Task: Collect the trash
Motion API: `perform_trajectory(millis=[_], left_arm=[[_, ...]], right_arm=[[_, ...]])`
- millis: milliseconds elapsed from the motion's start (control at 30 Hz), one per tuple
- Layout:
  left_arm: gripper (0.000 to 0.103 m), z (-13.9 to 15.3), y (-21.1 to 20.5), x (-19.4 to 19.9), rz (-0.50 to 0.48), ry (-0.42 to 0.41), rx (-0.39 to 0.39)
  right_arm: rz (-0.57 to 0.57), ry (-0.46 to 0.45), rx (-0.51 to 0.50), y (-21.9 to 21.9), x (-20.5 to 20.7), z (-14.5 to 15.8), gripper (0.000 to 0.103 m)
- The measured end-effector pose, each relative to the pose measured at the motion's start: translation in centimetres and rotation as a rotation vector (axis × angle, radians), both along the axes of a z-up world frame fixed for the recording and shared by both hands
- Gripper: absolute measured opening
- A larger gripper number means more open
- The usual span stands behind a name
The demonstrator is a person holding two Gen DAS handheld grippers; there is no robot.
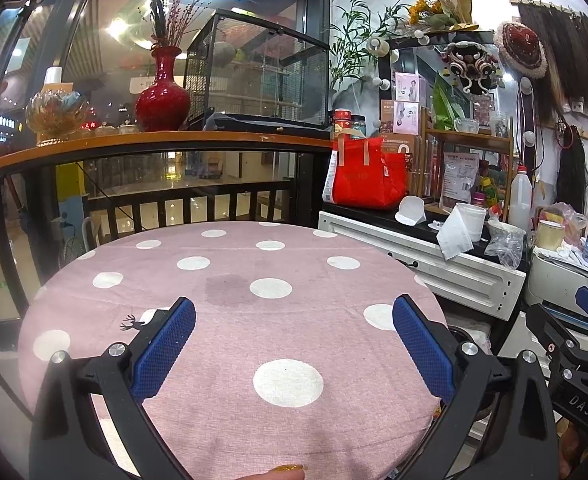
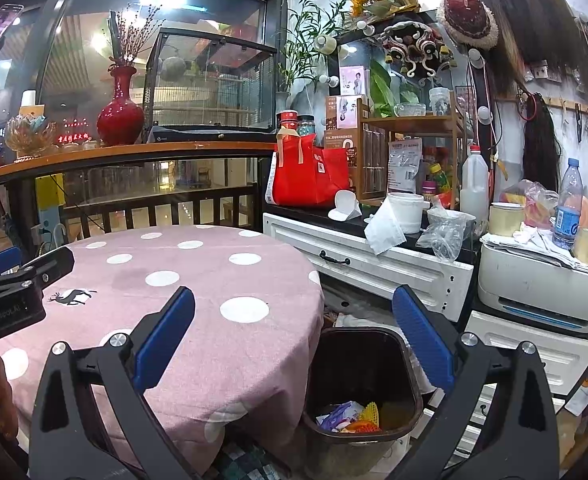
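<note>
Okay, both tongs spread wide, nothing between the blue pads. Left tongs (image 1: 294, 354) hover over the round desk (image 1: 230, 420) with its pink polka-dot cloth; a faint darker stain (image 1: 230, 290) sits on the cloth ahead of them, a small black deer print (image 1: 132, 322) just left of the left finger. Right tongs (image 2: 294, 344) hang at the desk's right edge, straddling the cloth edge and the trash bin (image 2: 412, 380). Bin is dark brown, stands on the floor just beside the desk (image 2: 198, 280), below the right tongs. Trash (image 2: 348, 416) lies in the bin's bottom: a whitish-purple wrapper, a yellow foam net, something orange-red; exact items hard to tell. Each tool shows at the edge of the other's view: left one at far left of the right wrist view, right one at far right of the left wrist view.

Behind the bin, a white cabinet (image 2: 374, 264) with a black top carries a tissue roll (image 2: 406, 212), a crumpled clear bag (image 2: 444, 236), a red tote bag (image 2: 310, 172). White printer (image 2: 542, 288) to the right, water bottle (image 2: 570, 204) on top. Red vase (image 1: 164, 92) on the wooden ledge behind the desk.
</note>
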State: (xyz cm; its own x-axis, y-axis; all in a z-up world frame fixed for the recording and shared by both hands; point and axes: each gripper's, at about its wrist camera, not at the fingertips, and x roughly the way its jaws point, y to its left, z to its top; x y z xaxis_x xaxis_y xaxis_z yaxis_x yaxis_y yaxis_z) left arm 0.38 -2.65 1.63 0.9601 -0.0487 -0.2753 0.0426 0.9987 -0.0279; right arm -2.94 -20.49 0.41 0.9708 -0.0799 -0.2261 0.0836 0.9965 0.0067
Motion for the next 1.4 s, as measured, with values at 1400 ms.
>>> perform_trajectory(millis=[1400], left_arm=[[0.097,0.02,0.07,-0.12,-0.006,0.002,-0.001]], right_arm=[[0.003,0.004,-0.002,0.2,0.11,-0.22,0.097]])
